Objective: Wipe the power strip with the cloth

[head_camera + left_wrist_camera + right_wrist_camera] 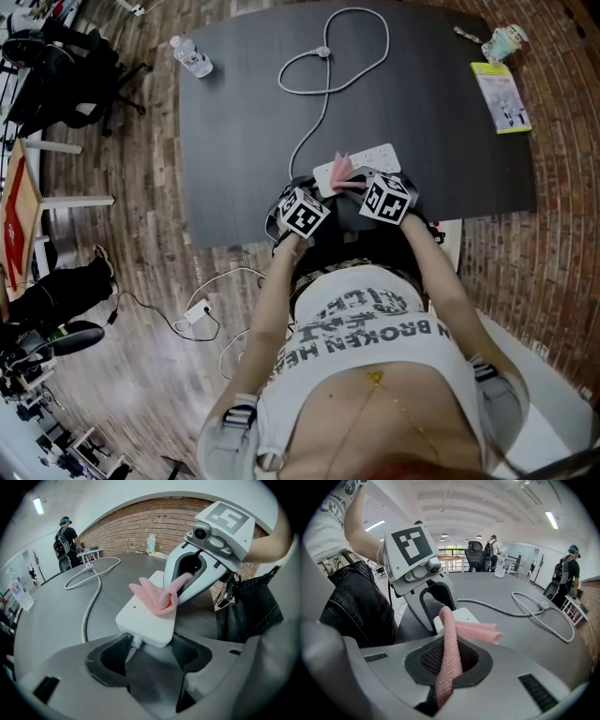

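Note:
A white power strip (372, 156) lies near the front edge of the dark table (244, 141), its grey cable (324, 86) looping away toward the back. My left gripper (149, 649) straddles the strip's (144, 618) cable end, with both pads against its sides. The right gripper (449, 663) is shut on a pink cloth (451, 644). That cloth (160, 597) drapes from the jaws onto the top of the strip (459, 615). In the head view both marker cubes sit just in front of the strip, and the cloth (341, 168) shows between them.
A water bottle (192, 56) lies at the table's back left. A cup (503, 41) and a green-edged booklet (501, 97) sit at the back right. An office chair (56, 75) stands left of the table. A white adapter (197, 311) with cord lies on the floor.

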Action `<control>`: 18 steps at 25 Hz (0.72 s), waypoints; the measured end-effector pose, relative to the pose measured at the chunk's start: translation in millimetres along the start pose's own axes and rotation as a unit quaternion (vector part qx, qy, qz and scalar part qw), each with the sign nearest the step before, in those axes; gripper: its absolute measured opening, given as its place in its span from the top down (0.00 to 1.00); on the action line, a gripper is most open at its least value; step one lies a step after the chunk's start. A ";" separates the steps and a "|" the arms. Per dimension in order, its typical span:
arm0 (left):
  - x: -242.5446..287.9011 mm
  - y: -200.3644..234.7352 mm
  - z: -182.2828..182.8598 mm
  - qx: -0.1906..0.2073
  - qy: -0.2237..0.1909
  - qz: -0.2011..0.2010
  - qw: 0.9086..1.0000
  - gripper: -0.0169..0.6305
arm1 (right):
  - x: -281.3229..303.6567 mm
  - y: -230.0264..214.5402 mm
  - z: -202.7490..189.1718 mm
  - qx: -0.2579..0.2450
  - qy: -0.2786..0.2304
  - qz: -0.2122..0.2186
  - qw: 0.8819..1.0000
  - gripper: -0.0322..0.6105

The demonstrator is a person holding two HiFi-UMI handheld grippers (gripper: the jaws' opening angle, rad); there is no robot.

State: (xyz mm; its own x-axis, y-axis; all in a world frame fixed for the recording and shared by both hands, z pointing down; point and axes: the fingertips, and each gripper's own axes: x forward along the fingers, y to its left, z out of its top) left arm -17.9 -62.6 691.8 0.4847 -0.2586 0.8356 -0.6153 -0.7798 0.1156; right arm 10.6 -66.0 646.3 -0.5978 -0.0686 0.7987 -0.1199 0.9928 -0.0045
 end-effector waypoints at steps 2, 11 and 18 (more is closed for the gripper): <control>0.3 0.6 -0.5 0.001 0.000 0.000 1.000 0.55 | -1.4 -2.5 -3.2 0.005 0.001 -0.005 1.000 0.92; -0.8 1.3 0.8 0.002 -0.002 -0.001 1.000 0.55 | -11.7 -13.5 -14.8 0.027 0.005 -0.020 0.999 0.92; -2.2 -2.2 3.5 0.002 -0.004 -0.008 1.000 0.55 | -19.7 -20.9 -25.9 0.041 0.008 -0.031 0.999 0.93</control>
State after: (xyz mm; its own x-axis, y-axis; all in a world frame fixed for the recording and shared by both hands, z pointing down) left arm -15.4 -62.4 687.8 0.4993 -0.2511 0.8293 -0.6052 -0.7860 0.1265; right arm 45.4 -82.8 646.2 -0.5742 -0.1266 0.8089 -0.2201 0.9755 -0.0036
